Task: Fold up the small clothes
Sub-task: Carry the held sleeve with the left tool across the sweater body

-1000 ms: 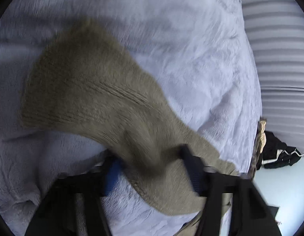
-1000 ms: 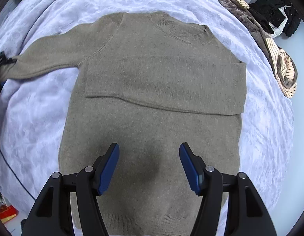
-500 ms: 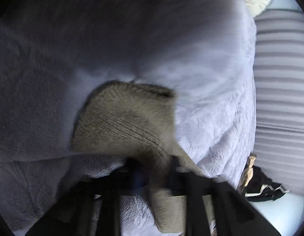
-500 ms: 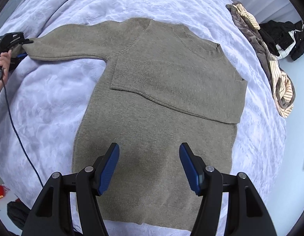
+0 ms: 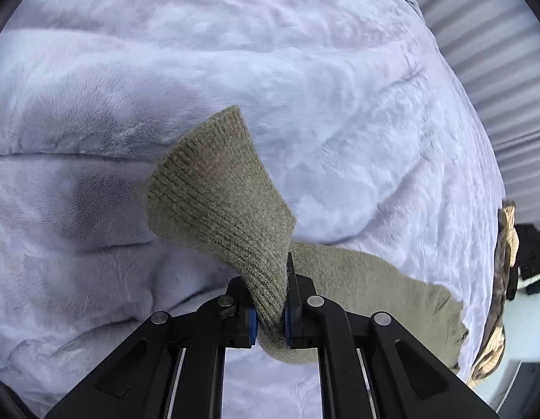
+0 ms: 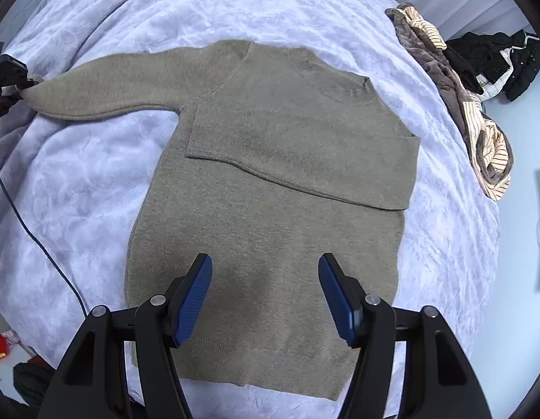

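An olive knit sweater (image 6: 270,181) lies flat on a pale lilac blanket (image 6: 95,192), one sleeve folded across its chest. The other sleeve (image 6: 105,87) stretches out to the left. My left gripper (image 5: 271,321) is shut on that sleeve's ribbed cuff (image 5: 214,188), which fans out in front of the jaws. In the right wrist view the left gripper (image 6: 11,76) shows at the far left edge, holding the sleeve end off the blanket. My right gripper (image 6: 264,296) hovers open above the sweater's lower body with nothing between its fingers.
A heap of striped and brown clothes (image 6: 479,111) lies at the bed's right edge, with black garments (image 6: 493,59) beyond it. A dark cable (image 6: 32,237) trails over the blanket on the left. Pleated curtains (image 5: 496,70) stand behind the bed.
The left gripper closed on the sleeve cuff and lifted it off the blanket. The right gripper rose, so more of the sweater and bed shows.
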A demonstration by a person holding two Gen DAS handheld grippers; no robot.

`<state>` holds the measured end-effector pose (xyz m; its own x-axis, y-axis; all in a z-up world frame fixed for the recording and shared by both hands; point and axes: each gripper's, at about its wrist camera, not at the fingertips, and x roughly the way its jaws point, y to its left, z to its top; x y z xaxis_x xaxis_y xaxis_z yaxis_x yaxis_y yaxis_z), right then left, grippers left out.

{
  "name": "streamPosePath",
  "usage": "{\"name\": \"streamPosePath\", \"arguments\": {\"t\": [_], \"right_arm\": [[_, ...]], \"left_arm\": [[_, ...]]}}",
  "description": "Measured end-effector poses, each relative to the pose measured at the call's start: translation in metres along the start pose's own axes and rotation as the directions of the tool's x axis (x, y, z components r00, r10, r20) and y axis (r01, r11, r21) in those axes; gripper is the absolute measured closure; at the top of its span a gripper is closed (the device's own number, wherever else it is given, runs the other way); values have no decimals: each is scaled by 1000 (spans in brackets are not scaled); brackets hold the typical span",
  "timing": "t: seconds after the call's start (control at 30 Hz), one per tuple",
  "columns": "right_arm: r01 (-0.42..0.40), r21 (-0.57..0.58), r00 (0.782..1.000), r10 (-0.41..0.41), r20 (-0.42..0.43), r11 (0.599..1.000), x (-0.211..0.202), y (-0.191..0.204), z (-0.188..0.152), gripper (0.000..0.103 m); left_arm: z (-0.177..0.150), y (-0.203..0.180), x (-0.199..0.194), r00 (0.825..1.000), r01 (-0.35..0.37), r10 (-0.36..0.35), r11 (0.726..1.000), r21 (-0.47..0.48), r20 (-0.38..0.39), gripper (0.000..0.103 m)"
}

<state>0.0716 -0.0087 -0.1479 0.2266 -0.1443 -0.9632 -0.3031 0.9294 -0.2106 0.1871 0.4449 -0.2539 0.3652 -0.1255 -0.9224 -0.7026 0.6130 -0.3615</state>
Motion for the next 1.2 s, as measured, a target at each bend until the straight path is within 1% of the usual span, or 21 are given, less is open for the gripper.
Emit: {"name": "streamPosePath", "arguments": {"t": [0.1,0.13,0.17,0.27,0.33,0.4,0.53,0.83,0.93,1.07,1.2], "right_arm": [[-13,9,1000,12,17,1000,-11,-10,-5,36],[-19,13,1000,18,22,1000,-14,-14,-7,36],[-24,18,999,23,26,1000,-18,-17,-10,36],[-38,33,999,37,30,999,-26,-27,-20,36],[-61,41,998,60,34,997,-30,-32,-26,36],[-64,38,997,62,40,997,-31,-37,-33,36],[-77,36,996,75,56,996,-32,-47,-42,36],[-134,79,986,125,110,988,-36,-85,-53,36],[-155,103,982,142,122,983,-34,-101,-57,36],[-140,117,984,125,123,983,-29,-118,-62,36],[-137,95,984,124,129,986,-29,-129,-68,36]], "left_arm": [[-10,-17,-16,1000,-3,4,1000,31,-11,92],[-15,-24,-22,1000,1,0,999,42,-9,92],[-22,-22,-29,1000,-5,5,998,56,-5,92],[-39,-43,-43,1000,-11,10,996,90,7,92],[-48,-53,-54,1000,-26,23,992,125,21,92],[-60,-68,-63,999,-41,36,987,158,35,92],[-79,-91,-82,997,-68,59,981,184,51,92],[-116,-136,-106,989,-136,116,960,246,95,92],[-126,-150,-112,987,-145,122,955,258,100,92],[-141,-171,-119,984,-162,133,943,289,117,92],[-155,-191,-128,982,-172,137,934,313,131,92]]}}
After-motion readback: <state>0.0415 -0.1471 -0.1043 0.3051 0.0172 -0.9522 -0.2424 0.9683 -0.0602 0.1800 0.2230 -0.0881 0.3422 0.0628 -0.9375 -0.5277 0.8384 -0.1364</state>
